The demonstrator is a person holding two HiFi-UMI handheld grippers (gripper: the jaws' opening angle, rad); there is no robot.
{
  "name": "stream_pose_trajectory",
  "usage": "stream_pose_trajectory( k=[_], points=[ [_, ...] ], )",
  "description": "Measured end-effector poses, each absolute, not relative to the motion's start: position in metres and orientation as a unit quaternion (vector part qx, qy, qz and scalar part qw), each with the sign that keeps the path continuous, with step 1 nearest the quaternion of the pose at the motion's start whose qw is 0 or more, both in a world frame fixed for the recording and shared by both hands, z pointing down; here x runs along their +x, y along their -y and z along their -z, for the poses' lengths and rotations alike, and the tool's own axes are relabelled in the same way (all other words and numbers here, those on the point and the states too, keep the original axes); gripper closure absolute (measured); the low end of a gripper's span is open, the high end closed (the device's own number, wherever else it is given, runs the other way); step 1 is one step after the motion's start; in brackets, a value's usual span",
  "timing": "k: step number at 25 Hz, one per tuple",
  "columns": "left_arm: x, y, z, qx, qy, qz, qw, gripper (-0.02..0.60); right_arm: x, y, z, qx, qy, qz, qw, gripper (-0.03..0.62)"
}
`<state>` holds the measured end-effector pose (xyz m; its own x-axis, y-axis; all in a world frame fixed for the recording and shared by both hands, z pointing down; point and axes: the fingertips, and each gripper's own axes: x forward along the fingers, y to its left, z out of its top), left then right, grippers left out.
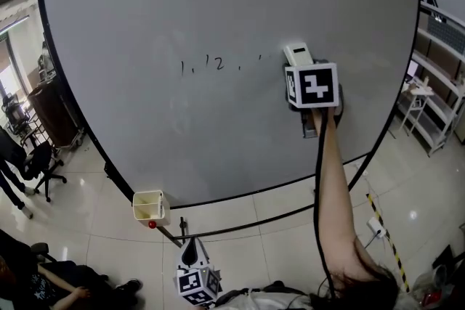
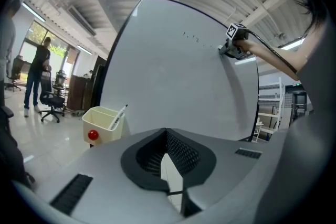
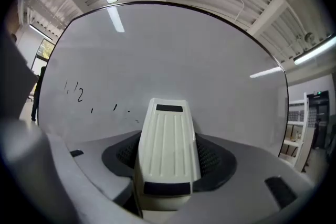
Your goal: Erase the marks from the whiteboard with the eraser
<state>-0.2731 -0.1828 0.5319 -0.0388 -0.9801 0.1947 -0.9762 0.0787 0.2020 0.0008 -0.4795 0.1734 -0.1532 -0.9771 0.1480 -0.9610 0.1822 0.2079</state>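
Observation:
A large whiteboard (image 1: pixel 218 112) stands in front of me, with black marks (image 1: pixel 203 64) reading "1, 12" and a few small dashes to their right. My right gripper (image 1: pixel 299 62) is shut on a cream ribbed eraser (image 3: pixel 167 147), whose tip (image 1: pixel 297 53) lies against the board just right of the dashes. In the right gripper view the marks (image 3: pixel 79 93) sit left of the eraser. My left gripper (image 1: pixel 190 252) hangs low near the board's foot, jaws shut with nothing between them (image 2: pixel 168 165).
A cream pen cup (image 1: pixel 149 205) with a marker and a red magnet hangs at the board's lower left edge (image 2: pixel 104 123). Office chairs and a person (image 1: pixel 14 163) are at the left. White shelving (image 1: pixel 436 98) stands at the right. Yellow-black floor tape (image 1: pixel 385 236) runs lower right.

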Motion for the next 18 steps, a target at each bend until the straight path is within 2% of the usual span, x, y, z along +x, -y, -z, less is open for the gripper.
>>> stream_pose_trajectory(
  k=[2,6,8,10,15,16,18],
  points=[
    [-0.278,0.182,-0.534,0.673,0.725,0.009,0.146,0.597,-0.040,0.471,-0.180,0.620,0.771,0.053,0.138,0.312],
    [-0.272,0.188,-0.536,0.680,0.718,0.006,0.150,0.597,-0.133,0.446,-0.186,0.581,0.757,0.200,0.221,0.312],
    [-0.265,0.192,-0.537,0.688,0.710,0.005,0.148,0.597,-0.158,0.439,-0.191,0.555,0.762,0.228,0.243,0.312],
    [-0.258,0.194,-0.534,0.696,0.704,0.007,0.144,0.597,-0.138,0.447,-0.190,0.561,0.769,0.201,0.231,0.312],
    [-0.260,0.188,-0.530,0.699,0.700,0.002,0.145,0.597,0.020,0.479,-0.173,0.669,0.729,0.051,0.135,0.312],
    [-0.263,0.186,-0.533,0.697,0.702,0.000,0.145,0.597,0.029,0.482,-0.184,0.666,0.735,0.013,0.124,0.312],
    [-0.269,0.184,-0.536,0.692,0.707,-0.002,0.148,0.597,0.003,0.479,-0.200,0.640,0.758,-0.012,0.123,0.312]
  ],
)
